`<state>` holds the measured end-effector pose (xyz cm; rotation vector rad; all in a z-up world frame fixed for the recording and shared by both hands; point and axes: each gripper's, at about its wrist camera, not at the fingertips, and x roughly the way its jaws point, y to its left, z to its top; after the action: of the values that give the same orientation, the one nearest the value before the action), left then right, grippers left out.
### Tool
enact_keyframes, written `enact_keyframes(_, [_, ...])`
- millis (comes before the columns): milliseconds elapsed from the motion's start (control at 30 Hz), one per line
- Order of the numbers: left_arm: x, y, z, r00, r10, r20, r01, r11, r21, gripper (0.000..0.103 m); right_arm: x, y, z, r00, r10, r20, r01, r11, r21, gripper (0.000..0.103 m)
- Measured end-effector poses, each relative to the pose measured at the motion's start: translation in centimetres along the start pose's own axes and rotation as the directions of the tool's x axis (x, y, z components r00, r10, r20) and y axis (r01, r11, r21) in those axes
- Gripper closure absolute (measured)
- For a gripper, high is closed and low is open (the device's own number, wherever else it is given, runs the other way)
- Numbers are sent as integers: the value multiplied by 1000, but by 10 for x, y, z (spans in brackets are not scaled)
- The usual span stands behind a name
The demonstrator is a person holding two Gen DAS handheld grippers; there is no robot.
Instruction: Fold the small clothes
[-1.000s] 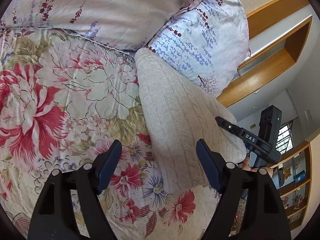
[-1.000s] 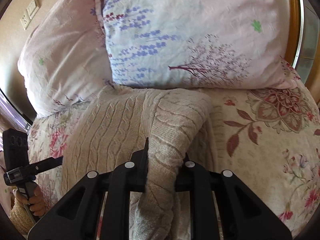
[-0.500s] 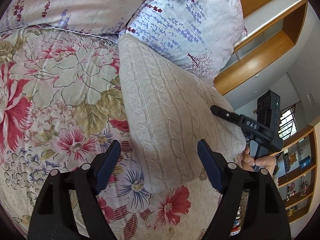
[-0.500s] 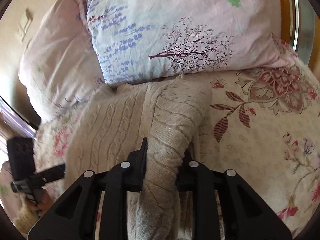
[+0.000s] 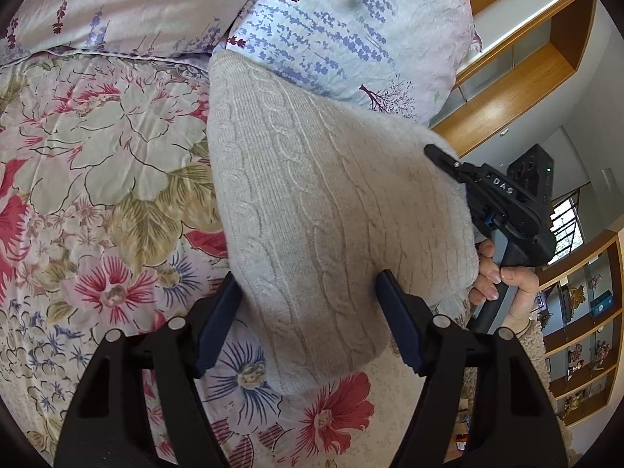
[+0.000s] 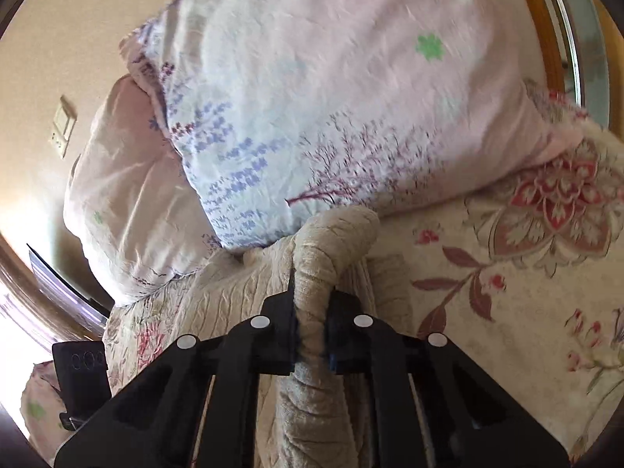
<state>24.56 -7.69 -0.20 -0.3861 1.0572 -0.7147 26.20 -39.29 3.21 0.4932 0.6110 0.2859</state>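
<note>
Mid-fold on a cream cable-knit sweater [image 5: 312, 210], lying on the floral bedspread [image 5: 97, 148] just below two pillows [image 5: 343, 31].

Right hand-held gripper [image 6: 312, 335]: closed tight on a bunched fold of the knit, fabric squeezed between the jaws and lifted off the bed — the far end of that fold arcs up toward the pillows.

Left hand-held gripper [image 5: 308, 312]: jaws wide apart, straddling the near edge of the sweater, blue pads [image 5: 218, 323] to either side of the cloth but not pinching it; holding nothing yet.

Likely step: carrying one side of the garment over the body while the other hand prepares to pin or take the lower edge.

Next move, as a guess — closing the left jaws on the near hem, then drawing both grips across together so the layer lands flat. Needs an even pull: thick, stretchy knit, apt to sag or bunch in the middle and to drag the bedspread if tugged low. Release only once the fold lies square.
</note>
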Motion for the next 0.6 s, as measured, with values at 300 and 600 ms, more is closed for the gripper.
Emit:
enact_keyframes(300, [-1,3,2,1000,-21,-10,21,1000,-6,44,20,-31,-8,983,-155,-102,161,986,52,90])
enact_keyframes(600, [-21,10,-3,999,-47,23,48,998,-48,43,-57,-24,-41,997,-35,-66,43,993,110,44])
